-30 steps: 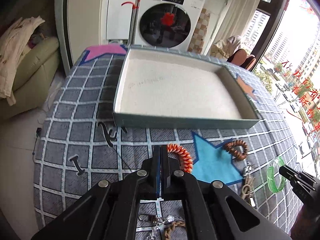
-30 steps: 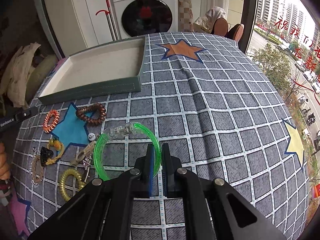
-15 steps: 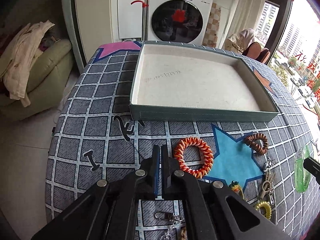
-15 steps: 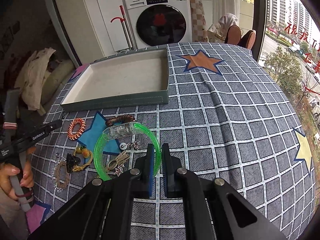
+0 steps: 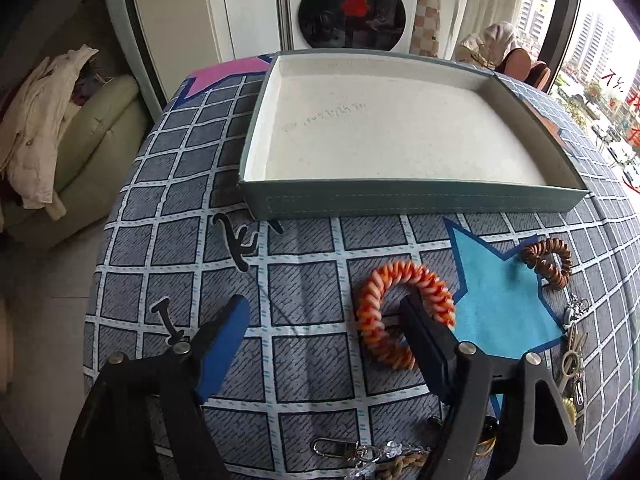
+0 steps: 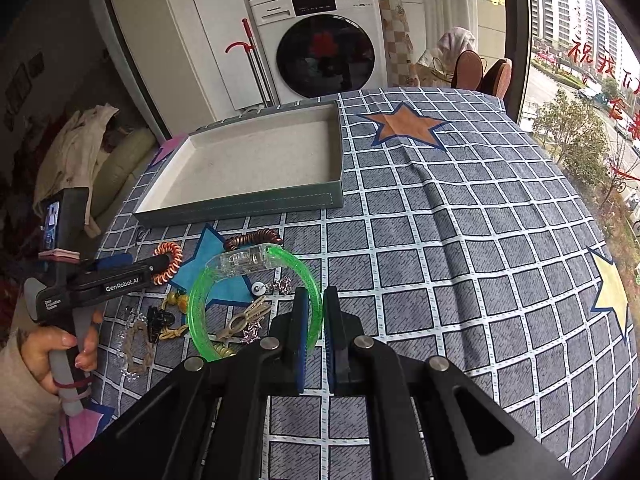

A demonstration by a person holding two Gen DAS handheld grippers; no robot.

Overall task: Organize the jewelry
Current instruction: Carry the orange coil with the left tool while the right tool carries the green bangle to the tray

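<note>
While the right gripper [image 6: 316, 320] pinches the rim of a translucent green bangle [image 6: 256, 300] and holds it lifted over the scattered jewelry, the left gripper [image 5: 324, 320] hangs low over the table [image 5: 304, 280] with its jaws spread wide, having just been opening. One of its fingers [image 5: 424, 336] sits inside the ring of an orange-and-white spiral hair tie [image 5: 400, 312], the other well off to the side over bare cloth; neither pad presses on the tie, which lies flat beside a blue star printed on the grey checked tablecloth [image 6: 440, 240]. A brown spiral hair tie [image 5: 548, 262] lies at the star's far point, and more small pieces, among them a yellow coil, a black clip [image 6: 158, 320], braided cord loops and star-shaped charms, are bunched near the table's near edge. Behind all of this a shallow green tray with a pale lining [image 5: 400, 200] rests on the cloth, its floor bare. In the right wrist view a hand [image 6: 52, 352] in a light sleeve grips the left gripper's handle. A washing machine [image 6: 320, 48] stands beyond the table.
</note>
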